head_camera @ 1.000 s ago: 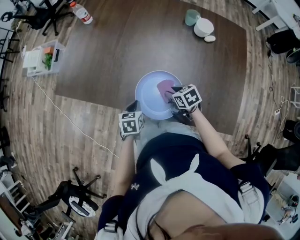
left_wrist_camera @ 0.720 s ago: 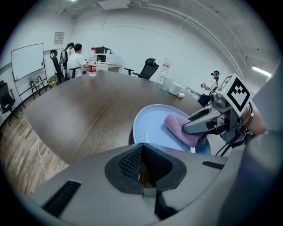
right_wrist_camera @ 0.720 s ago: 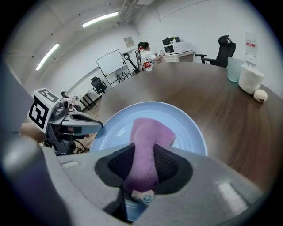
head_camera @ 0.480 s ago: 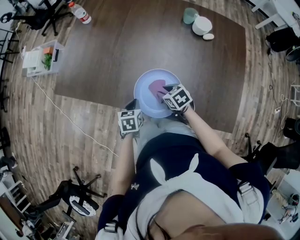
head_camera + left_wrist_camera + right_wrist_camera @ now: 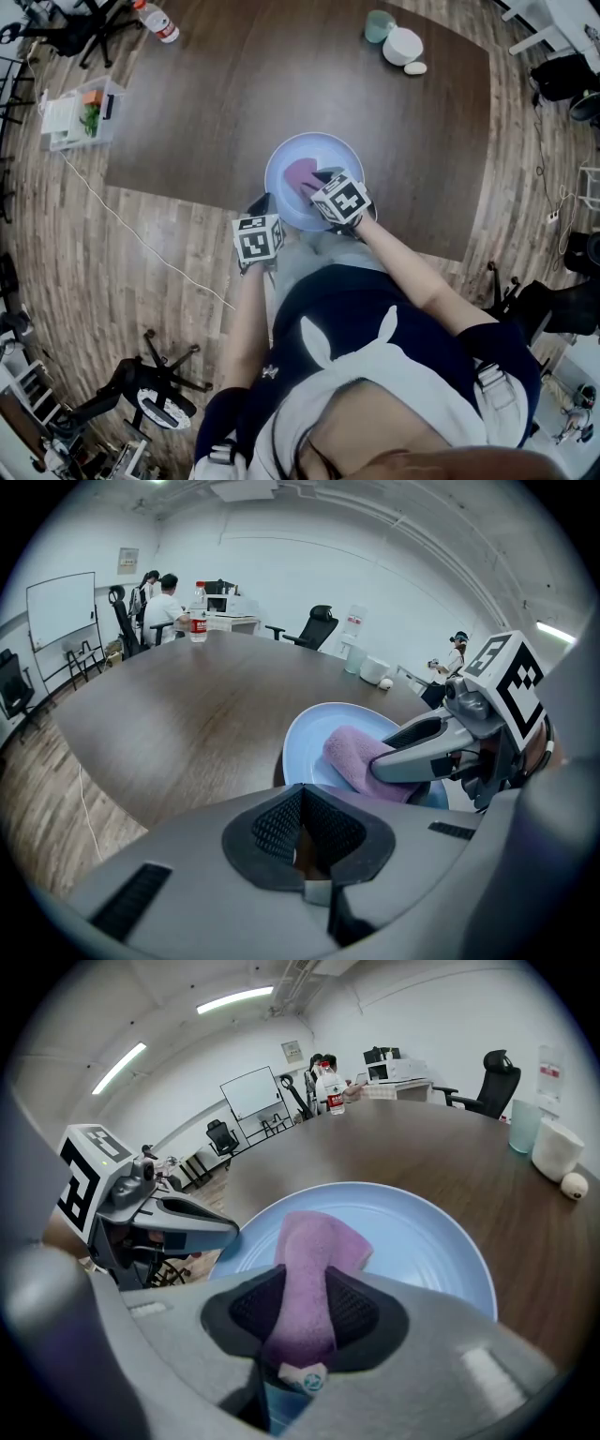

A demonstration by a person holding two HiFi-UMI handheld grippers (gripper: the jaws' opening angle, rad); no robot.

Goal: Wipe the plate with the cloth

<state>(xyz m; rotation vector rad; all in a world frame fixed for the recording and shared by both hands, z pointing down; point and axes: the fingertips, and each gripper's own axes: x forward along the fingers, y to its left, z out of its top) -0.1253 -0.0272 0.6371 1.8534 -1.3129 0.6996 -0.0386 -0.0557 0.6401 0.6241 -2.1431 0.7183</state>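
My right gripper (image 5: 302, 1288) is pinching the purple cloth (image 5: 317, 1241). The cloth runs up between both pads, with a small tag showing at the bottom of the gap, and its free end lies flat on the light blue plate (image 5: 427, 1241). In the head view the cloth sits left of the plate's middle, touching the surface, with the right gripper's marker cube just over the plate's near right part. My left gripper (image 5: 305, 829) has its jaws pressed close together at the plate's near left rim. The rim runs in behind the pads and a pale sliver shows in the gap, so I read it as a pinch on the rim. The right gripper view shows the left gripper's tips right at that rim. The plate sits on the dark brown table (image 5: 216, 103), close to the near edge and just in front of me. At the far right of the table, well apart from the plate, are a teal cup (image 5: 380, 26), a white bowl (image 5: 404, 46) touching or just beside it, and a small pale round thing (image 5: 415, 67) I can't identify. A red-labelled bottle (image 5: 198, 625) stands at the table's far left. A clear box (image 5: 80, 112) is on the wooden floor, left of the table.
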